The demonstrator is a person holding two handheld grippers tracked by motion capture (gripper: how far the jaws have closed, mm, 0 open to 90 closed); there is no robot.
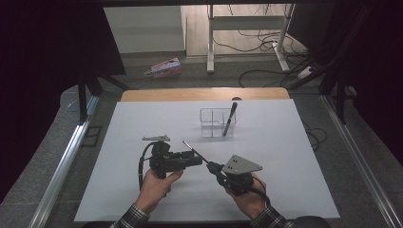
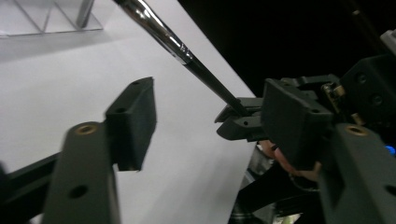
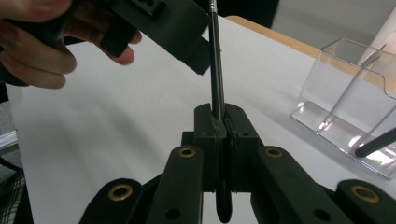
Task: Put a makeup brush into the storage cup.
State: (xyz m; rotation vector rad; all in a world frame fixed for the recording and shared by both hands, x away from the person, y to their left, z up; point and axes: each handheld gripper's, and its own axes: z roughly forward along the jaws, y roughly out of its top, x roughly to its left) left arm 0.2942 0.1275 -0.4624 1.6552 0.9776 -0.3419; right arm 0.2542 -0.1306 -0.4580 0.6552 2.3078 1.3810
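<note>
On the table [image 1: 142, 190] I see my left gripper [image 1: 192, 159] just left of my right gripper [image 1: 212, 167], with the pen [image 1: 194, 150] between them, slanting away to the left. Behind them stands the clear holder [image 1: 211, 123], a second pen [image 1: 230, 118] leaning in its right compartment.

A person at a white table [image 1: 285, 190] holds a gripper in each hand; the right gripper [image 1: 212, 166] grips a thin black brush [image 1: 196, 152] angled toward the left gripper [image 1: 197, 159]. Farther off, a clear organiser [image 1: 211, 124] holds a black pen [image 1: 230, 119] leaning upright.
</note>
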